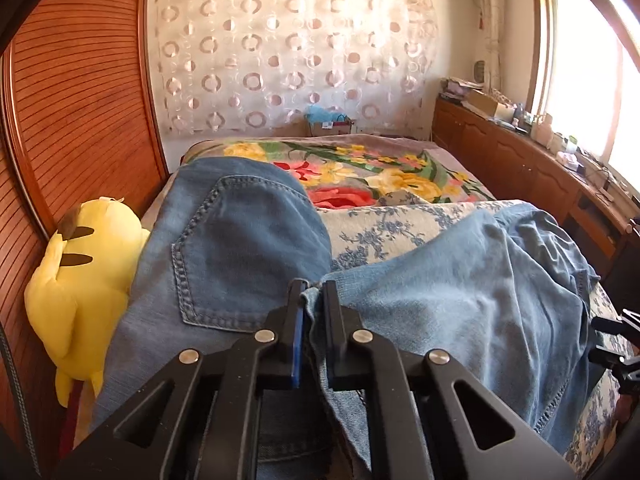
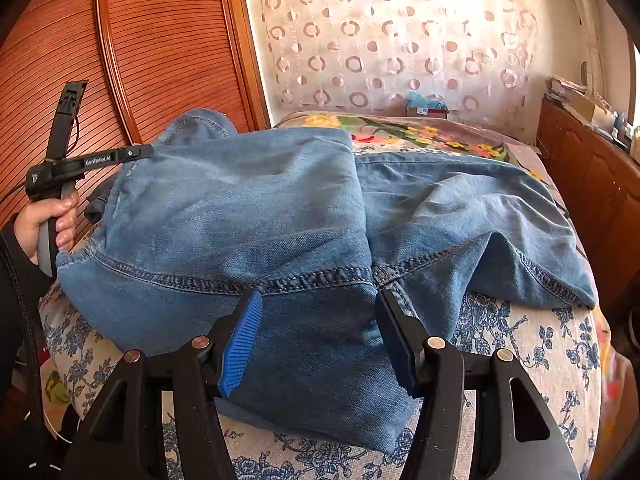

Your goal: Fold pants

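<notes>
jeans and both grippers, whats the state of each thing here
jeans: partly folded, spread on the bed
left gripper: shut on a jeans edge
right gripper: open, jaws either side of a jeans fold, not pressing it
yellow plush toy: lying on its side beside the jeans
curtain: drawn
</notes>
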Demonstrator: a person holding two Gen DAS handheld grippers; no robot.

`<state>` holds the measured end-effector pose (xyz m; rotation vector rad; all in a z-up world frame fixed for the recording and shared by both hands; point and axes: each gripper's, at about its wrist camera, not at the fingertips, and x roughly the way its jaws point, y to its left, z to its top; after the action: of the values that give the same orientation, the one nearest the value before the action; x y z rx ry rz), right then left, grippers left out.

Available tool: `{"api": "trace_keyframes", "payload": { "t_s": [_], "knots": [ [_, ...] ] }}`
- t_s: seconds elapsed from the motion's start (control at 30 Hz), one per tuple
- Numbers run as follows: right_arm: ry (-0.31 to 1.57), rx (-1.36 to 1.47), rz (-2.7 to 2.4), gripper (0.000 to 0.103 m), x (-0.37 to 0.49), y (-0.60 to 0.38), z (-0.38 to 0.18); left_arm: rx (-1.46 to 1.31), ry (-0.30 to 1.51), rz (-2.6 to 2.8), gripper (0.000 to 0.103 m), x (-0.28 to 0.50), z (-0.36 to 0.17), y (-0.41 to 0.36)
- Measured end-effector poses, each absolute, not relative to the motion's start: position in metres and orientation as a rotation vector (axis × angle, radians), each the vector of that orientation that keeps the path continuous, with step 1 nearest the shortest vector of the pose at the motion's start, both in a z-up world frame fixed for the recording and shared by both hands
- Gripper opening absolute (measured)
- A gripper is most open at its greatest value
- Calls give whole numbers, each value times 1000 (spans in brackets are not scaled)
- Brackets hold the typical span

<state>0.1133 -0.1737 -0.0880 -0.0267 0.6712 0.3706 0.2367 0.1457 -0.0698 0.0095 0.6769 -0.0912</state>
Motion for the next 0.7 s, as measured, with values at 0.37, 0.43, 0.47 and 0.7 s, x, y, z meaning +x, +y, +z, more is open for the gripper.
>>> {"api": "trace_keyframes", "payload": {
  "t_s": [0.37, 0.43, 0.47, 0.7],
  "knots": [
    [663, -2, 355, 61, 109, -191, -84, 26, 656, -118, 15, 225, -49, 135],
    [659, 2, 344, 61, 107, -198, -82, 21, 644, -126, 22, 222, -42, 133],
    [656, 5, 337, 61, 106, -202, -80, 15, 635, -136, 25, 219, -38, 131],
    [650, 11, 286, 61, 98, -227, -76, -10, 583, -223, 69, 203, -17, 110]
  ]
}}
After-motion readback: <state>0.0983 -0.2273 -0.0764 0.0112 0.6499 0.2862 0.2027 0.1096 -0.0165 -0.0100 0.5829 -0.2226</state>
